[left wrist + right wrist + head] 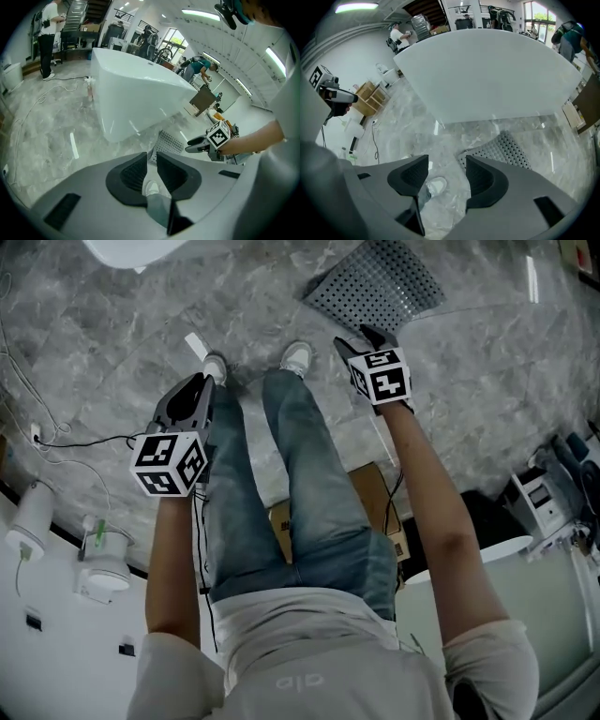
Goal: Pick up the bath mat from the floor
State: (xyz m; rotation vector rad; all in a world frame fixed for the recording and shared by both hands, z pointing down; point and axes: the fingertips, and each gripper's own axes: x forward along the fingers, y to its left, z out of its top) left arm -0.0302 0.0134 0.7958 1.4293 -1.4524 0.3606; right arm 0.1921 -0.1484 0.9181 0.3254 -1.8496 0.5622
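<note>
Standing on a grey marbled floor (112, 343) in jeans and white shoes (297, 356), with a gripper in each hand. Holds the left gripper (203, 381) low beside the left leg, pointing forward and down. Left gripper (151, 157) from its own camera: jaws only narrowly apart, pads touching nothing, just a shoe and a trouser leg visible through the slit. Holds the right gripper (361, 337) further forward, past the right shoe. Right gripper (446, 164) from its own camera: jaws clearly wider apart and likewise empty, with only floor and a shoe below the gap.

Beyond the right gripper's tips, flat on the floor: the bath mat (375, 282), grey and dotted with rows of holes. Sits ahead and to the right of the feet, near the foot of a large white bathtub (487, 75), apart from both grippers. Shows in the left gripper view as the bath mat (169, 142) just above the jaw tips, between them and the bathtub (136, 93). Shows in the right gripper view as the bath mat (502, 150) just above and to the right of the right-hand jaw. Gripped by neither tool.

Elsewhere: a thin cable (56, 442) trailing over the floor at the left, a cardboard box (373, 486) behind the legs, and people far off in the background of both gripper views.
</note>
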